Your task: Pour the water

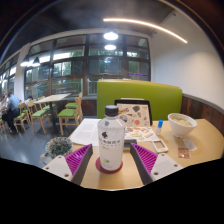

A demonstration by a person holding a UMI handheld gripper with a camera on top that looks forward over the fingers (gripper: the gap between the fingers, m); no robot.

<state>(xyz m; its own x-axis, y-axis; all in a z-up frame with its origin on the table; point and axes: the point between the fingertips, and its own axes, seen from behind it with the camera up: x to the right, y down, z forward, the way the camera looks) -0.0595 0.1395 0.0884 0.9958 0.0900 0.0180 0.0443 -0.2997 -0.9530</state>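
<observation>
We see a clear plastic water bottle [111, 138] with a white cap standing upright on the wooden table [205, 140], right between the gripper [112, 161]'s two fingers, whose magenta pads [80, 157] flank its lower part. We cannot tell whether the pads press on the bottle or leave a sliver of gap at either side. The bottle wears a white label with dark print and a small blue mark, but we cannot read the writing on it. Beyond the bottle, a printed menu card [133, 115] stands upright, its pictures too small for us to make out. Papers [90, 129] lie flat on the table just behind the bottle. Further along the table, a white bowl [181, 123] sits well apart from the bottle. A green sofa back [140, 97] rises behind the table, with wooden chairs [68, 114] and large windows [90, 65] farther off.
</observation>
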